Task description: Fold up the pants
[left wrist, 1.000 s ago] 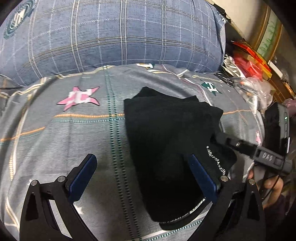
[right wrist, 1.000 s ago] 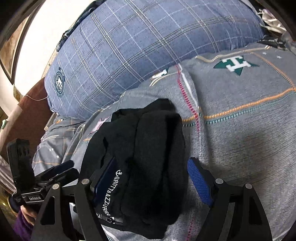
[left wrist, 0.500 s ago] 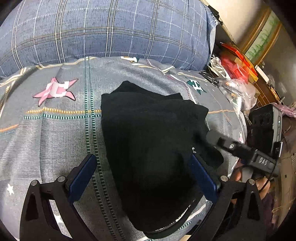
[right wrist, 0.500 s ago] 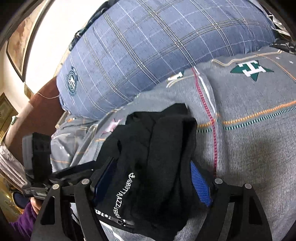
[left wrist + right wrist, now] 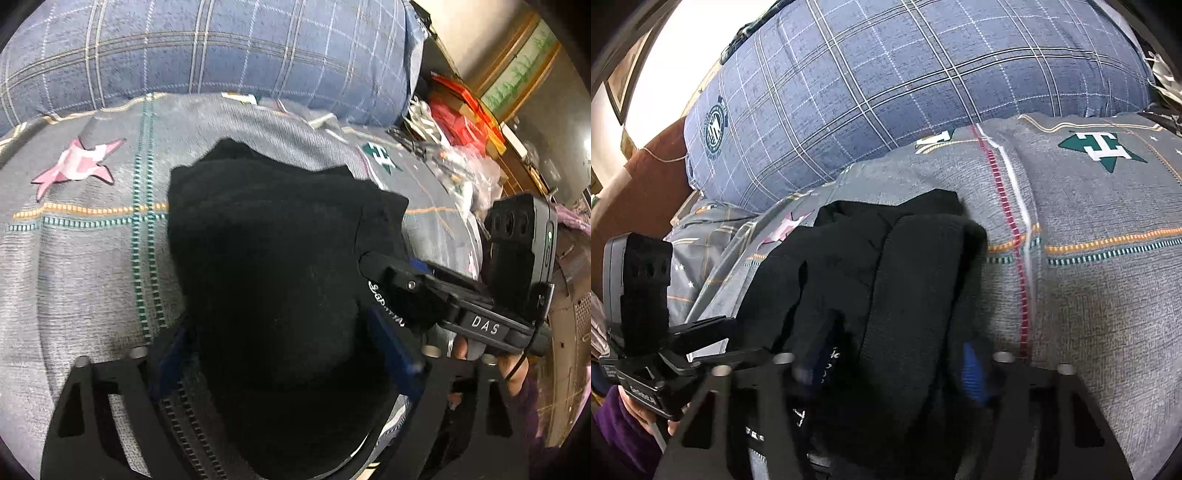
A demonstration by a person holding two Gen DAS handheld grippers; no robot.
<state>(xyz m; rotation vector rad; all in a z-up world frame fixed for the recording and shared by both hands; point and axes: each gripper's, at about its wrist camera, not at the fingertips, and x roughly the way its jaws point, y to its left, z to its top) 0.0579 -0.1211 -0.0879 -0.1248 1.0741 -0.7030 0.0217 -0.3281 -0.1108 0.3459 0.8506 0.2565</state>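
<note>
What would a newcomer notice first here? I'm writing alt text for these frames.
A bundle of folded black fabric pants lies mid-frame on a grey patterned bedspread. The left gripper and right gripper straddle its near end, and their jaws have just been closing on it. Behind rises a big blue plaid pillow.

This is a bedroom in a home. A bed fills both views, spread with a grey woven quilt patterned with stitched coloured lines, a pink star patch and a green star patch bearing a white letter. At its head lies a plump blue plaid pillow with a round crest badge. A brown wooden headboard stands behind it. Beside the bed, household clutter piles up: red boxes, crumpled plastic bags, and a framed picture with green bamboo leaning against the wall.
</note>
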